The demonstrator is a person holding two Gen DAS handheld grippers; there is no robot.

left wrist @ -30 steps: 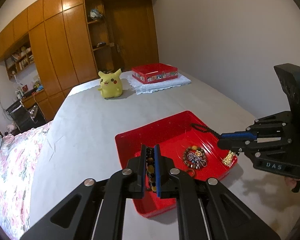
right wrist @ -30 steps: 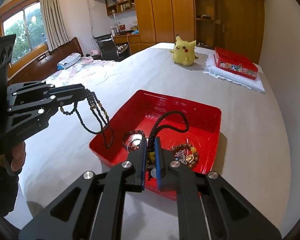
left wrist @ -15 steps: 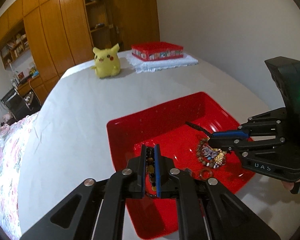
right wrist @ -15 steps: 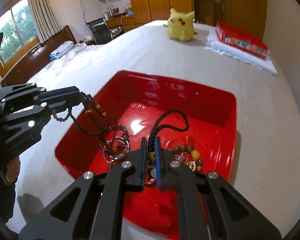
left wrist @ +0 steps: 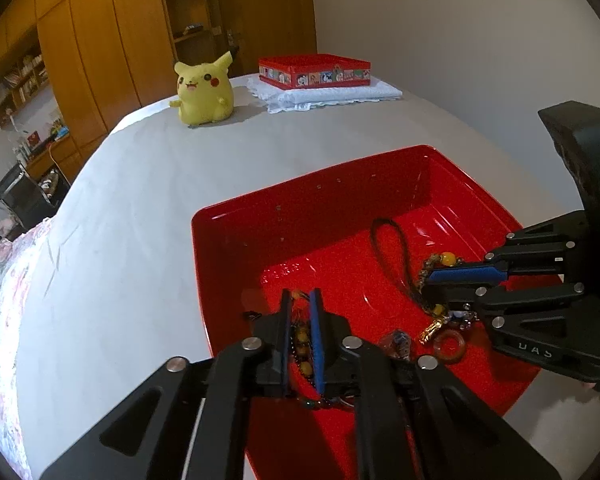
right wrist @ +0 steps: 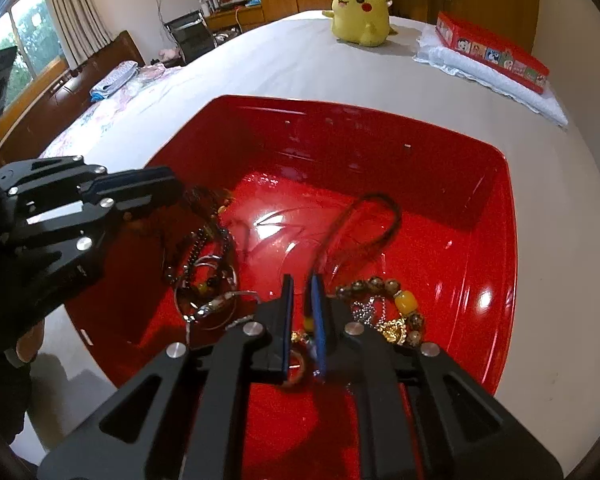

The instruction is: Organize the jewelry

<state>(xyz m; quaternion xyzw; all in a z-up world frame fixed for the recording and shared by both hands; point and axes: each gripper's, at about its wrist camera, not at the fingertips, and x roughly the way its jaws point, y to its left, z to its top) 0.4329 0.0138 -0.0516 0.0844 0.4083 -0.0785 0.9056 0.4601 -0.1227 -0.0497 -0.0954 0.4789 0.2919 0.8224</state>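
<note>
beaded necklace (left wrist: 301,338) pinched in left claw (left wrist: 300,300), low over red tray (left wrist: 228,248).

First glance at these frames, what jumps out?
The glossy red tray near the front of the white table, with beads, a black cord loop and a gold charm piled in its near half. Both grippers work low inside it: the left gripper pinches a dark bead strand, the right gripper the black cord. Behind, a yellow Pikachu plush beside a red box on folded white cloth.
</note>
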